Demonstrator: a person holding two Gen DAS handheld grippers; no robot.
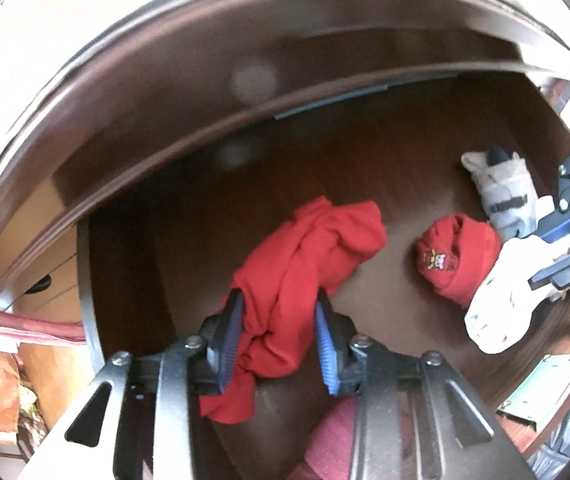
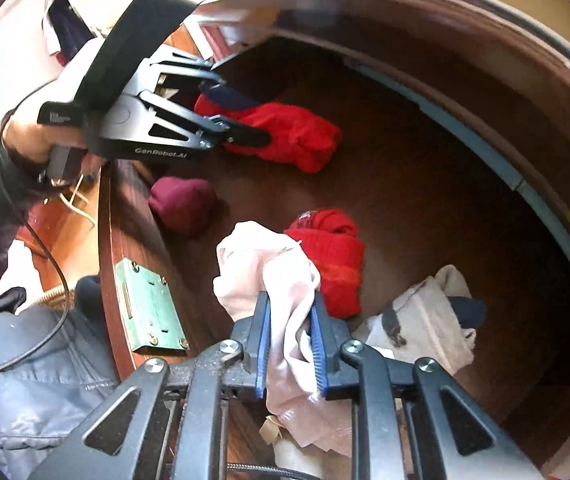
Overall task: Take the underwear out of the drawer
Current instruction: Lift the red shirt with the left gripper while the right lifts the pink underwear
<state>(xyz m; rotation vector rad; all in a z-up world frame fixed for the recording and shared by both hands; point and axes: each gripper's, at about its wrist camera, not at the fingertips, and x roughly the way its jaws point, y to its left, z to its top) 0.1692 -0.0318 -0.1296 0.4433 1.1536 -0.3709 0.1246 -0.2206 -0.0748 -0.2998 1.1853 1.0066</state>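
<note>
A dark wooden drawer holds several pieces of underwear. My left gripper points steeply down into it, and its blue pads press a crumpled red piece from both sides. The right wrist view shows that same gripper at the upper left, clamped on the red piece. My right gripper is shut on a pale pink-white piece, which bunches above the fingers and hangs below them. In the left wrist view it enters from the right edge with the pale cloth.
A rolled red piece with a printed patch lies beside the pale cloth. A white-grey piece sits at the right, a maroon bundle near the drawer's front wall. A green lock plate is on that wall. A person's hand holds the left gripper.
</note>
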